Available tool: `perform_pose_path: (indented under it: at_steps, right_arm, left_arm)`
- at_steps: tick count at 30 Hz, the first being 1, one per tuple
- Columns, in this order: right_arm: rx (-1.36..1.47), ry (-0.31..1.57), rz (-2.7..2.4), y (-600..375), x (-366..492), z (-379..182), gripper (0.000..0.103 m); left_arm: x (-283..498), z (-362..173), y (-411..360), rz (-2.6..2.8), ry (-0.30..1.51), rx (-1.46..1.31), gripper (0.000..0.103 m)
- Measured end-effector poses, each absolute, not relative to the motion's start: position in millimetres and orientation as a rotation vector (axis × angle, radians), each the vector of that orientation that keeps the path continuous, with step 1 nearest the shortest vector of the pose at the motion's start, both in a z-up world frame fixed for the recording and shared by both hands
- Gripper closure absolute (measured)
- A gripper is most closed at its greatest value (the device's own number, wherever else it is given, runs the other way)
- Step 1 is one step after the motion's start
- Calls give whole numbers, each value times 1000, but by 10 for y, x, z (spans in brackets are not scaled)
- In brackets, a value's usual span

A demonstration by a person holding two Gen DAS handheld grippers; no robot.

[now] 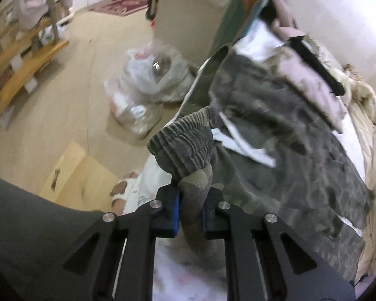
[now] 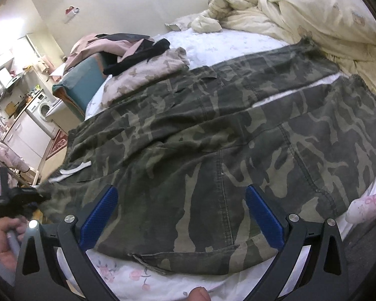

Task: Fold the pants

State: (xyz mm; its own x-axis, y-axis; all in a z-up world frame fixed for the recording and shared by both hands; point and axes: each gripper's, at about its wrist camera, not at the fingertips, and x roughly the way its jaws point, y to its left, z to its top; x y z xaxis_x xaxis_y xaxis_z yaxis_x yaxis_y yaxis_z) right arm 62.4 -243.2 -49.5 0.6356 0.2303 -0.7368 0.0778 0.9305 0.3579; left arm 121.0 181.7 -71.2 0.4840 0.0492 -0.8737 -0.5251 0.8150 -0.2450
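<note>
Camouflage cotton pants [image 2: 213, 135] spread across the white floral bed [image 2: 127, 276].
My left tongs [image 1: 191, 213] pinch the ribbed waistband corner; my right tongs [image 2: 181, 215] hover open above the near leg, long axis running rightward.

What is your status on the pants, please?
Left gripper shut on waistband. Right gripper open over camo pants. Pink garment touching pants' far edge.
</note>
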Motion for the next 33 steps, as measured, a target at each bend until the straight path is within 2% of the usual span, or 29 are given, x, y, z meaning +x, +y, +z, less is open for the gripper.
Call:
perform_pose_path:
  at_steps: [6,10,12,18,19,20,21,25,29,30,31,32,33]
  right_arm:
    - [498,989,87,-2693,620,-620,0]
    - [593,1061,-112,-3210,532,-756,2]
    - [643,1072,-224,-3574,502,-783,14]
    - [649,985,-580,-4673,494,-619,30]
    - [672,1000,-640,-4873,518,-680,38]
    - [671,1006,-685,-4987,545,-730,58]
    - [655,1023,-715,-5073,591,-788,61]
    - [664,1100,-861,-5409,572,-1050,63]
    - [687,1123,-892,-5490,508,-1084,61]
    - [674,1127,-886,-5483,518,-1085,66]
    - [661,1116,-867,-5457,517,-1054,78]
    - [638,1103,-861,-5454,531,-1006,98]
    - [590,1073,-880,-5423,521,-908,99]
  left_arm:
    - [1211,-586,1897,372,1047,-593,94]
    - [1192,-619,1927,376,1057,-635,94]
    - [1202,-582,1910,363,1042,-626,94]
    - [1250,-597,1904,329,1056,-635,94]
    - [1244,-598,1897,327,1054,-635,94]
    - [1231,-591,1894,331,1048,-631,94]
    - [1216,-586,1890,336,1039,-626,94]
    - [1191,-631,1941,333,1053,-672,94]
    - [1167,-620,1964,319,1051,-682,94]
    - [1169,-615,1961,318,1050,-680,94]
    - [1166,-615,1966,315,1050,-681,94]
    - [1164,-612,1968,313,1051,-683,94]
    - [1157,-608,1973,310,1050,-690,94]
